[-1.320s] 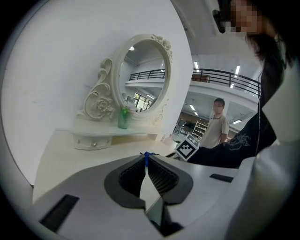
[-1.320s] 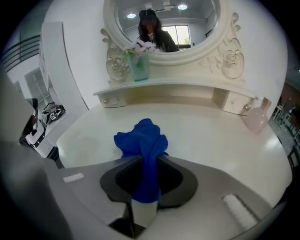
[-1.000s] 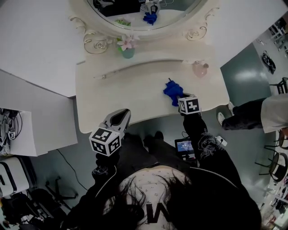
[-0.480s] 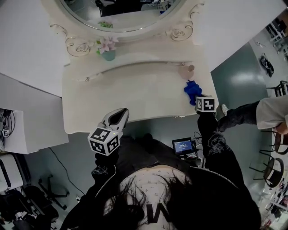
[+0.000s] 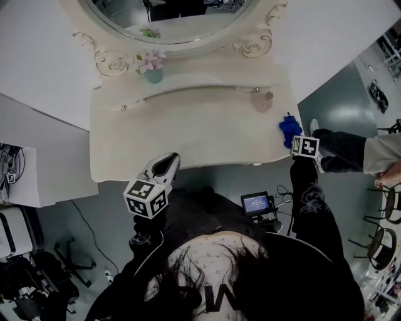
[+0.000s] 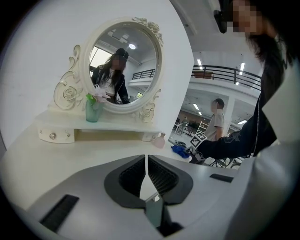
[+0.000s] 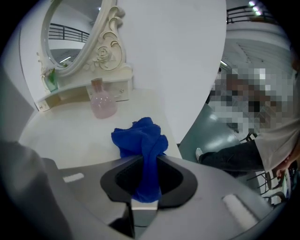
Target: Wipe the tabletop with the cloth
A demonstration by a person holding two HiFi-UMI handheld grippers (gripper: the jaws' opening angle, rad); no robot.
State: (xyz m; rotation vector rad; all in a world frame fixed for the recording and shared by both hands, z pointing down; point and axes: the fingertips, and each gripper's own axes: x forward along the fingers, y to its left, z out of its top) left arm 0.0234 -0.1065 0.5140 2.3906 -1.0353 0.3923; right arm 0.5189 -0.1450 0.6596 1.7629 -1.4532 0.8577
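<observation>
Rightward since the earlier frames: the right gripper [image 5: 294,139] has carried the blue cloth [image 5: 288,128] to the 3 o'clock edge of the desk [image 5: 188,135], jaws clamped on it. Pink bottle [image 5: 262,100] stands near, toward 1 o'clock. Left gripper [image 5: 166,160] hovers at 7 o'clock, jaws closed on nothing.

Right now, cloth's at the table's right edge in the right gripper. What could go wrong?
1. The blue cloth, clamped in the right gripper, sits at the tabletop's right edge; a stroke further right would likely run off it.
2. The pink bottle stands close behind the cloth; a stroke toward the mirror could tip it.
</observation>
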